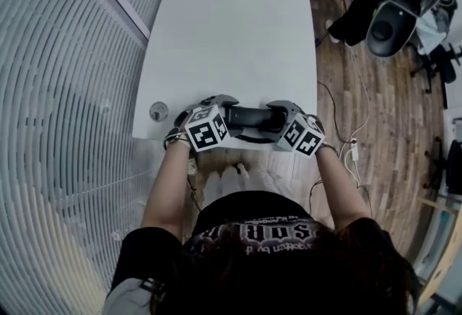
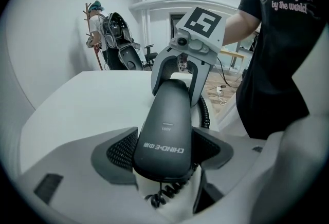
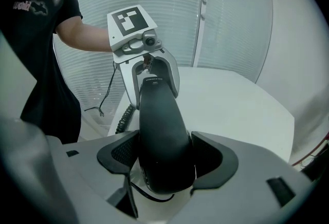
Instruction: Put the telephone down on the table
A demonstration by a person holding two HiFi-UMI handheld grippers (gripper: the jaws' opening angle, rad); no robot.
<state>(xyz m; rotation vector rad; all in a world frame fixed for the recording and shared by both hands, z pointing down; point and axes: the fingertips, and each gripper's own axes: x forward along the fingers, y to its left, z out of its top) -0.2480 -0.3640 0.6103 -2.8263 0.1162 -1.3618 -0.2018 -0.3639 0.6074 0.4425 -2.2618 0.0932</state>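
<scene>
White lettering (image 2: 163, 149) on telephone handset (image 2: 167, 110), only in left gripper view

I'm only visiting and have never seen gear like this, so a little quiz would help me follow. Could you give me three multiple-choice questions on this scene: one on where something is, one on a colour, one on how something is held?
1. Where is the phone handset?
A) on the floor
B) at the near edge of the table
C) at the table's far end

2. What colour is the handset?
A) white
B) red
C) black

3. How is it held?
A) the left gripper and the right gripper each clamp one end
B) only one gripper holds it
C) both grippers are empty

Answers:
1 B: the head view shows it just in front of the person, by the table's near edge.
2 C: both gripper views show a black shell.
3 A: each gripper view shows its pads pressed on either side of one end.
</scene>
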